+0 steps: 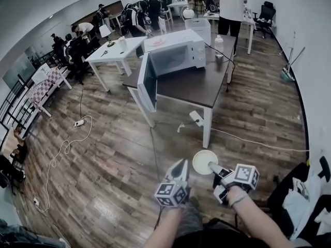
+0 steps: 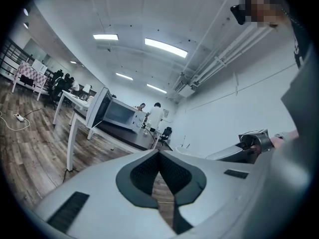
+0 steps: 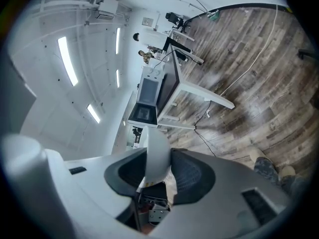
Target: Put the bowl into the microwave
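A white microwave (image 1: 178,55) stands on a dark table (image 1: 207,89) ahead, with its door (image 1: 147,81) swung open to the left. My right gripper (image 1: 212,166) is shut on the rim of a white bowl (image 1: 204,160), held low above the wooden floor and short of the table. In the right gripper view the bowl's wall (image 3: 157,151) stands edge-on between the pads, and the microwave (image 3: 149,96) lies beyond it. My left gripper (image 1: 183,164) hangs just left of the bowl, shut and empty. Its tips (image 2: 159,152) meet in the left gripper view, facing the microwave (image 2: 117,112).
A white desk (image 1: 116,50) stands left of the dark table, and a bottle (image 1: 219,46) sits at the table's right. Cables and a power strip (image 1: 78,123) trail over the floor at left. Several people sit and stand at the back of the room.
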`<state>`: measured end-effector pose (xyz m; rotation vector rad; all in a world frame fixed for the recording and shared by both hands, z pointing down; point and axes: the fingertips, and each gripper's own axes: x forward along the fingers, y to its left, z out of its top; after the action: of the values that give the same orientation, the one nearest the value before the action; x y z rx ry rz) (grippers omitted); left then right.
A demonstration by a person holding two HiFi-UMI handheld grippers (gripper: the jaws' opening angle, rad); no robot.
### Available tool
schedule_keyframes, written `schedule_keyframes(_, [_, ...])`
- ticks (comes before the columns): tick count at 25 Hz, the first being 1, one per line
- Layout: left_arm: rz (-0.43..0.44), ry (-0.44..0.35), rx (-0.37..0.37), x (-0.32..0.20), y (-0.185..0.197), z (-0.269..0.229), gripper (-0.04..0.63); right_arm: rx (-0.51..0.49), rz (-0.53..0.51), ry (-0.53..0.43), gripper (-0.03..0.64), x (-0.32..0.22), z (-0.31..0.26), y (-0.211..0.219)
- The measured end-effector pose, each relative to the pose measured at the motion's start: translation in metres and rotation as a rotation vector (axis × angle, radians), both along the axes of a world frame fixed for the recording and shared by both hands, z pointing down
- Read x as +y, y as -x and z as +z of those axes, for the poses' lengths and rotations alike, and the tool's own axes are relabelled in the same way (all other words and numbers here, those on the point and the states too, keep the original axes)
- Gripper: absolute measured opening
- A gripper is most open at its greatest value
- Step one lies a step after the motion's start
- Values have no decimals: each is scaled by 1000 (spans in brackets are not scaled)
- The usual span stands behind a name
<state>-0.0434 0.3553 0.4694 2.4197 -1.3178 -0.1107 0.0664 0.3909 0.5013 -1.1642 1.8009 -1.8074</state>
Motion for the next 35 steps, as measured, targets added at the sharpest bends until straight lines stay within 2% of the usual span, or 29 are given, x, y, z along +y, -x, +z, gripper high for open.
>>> schedule_keyframes(22, [51, 17, 10, -201, 5, -2, 12, -17, 39, 15, 143, -199, 2, 15])
schedule_keyframes(29, [69, 17, 14, -244, 11, 2, 12, -34, 57, 10, 144, -243, 3, 23])
schedule_keyframes(35, [83, 33, 18, -261, 11, 9, 12, -30, 72, 20, 143, -262, 4, 22])
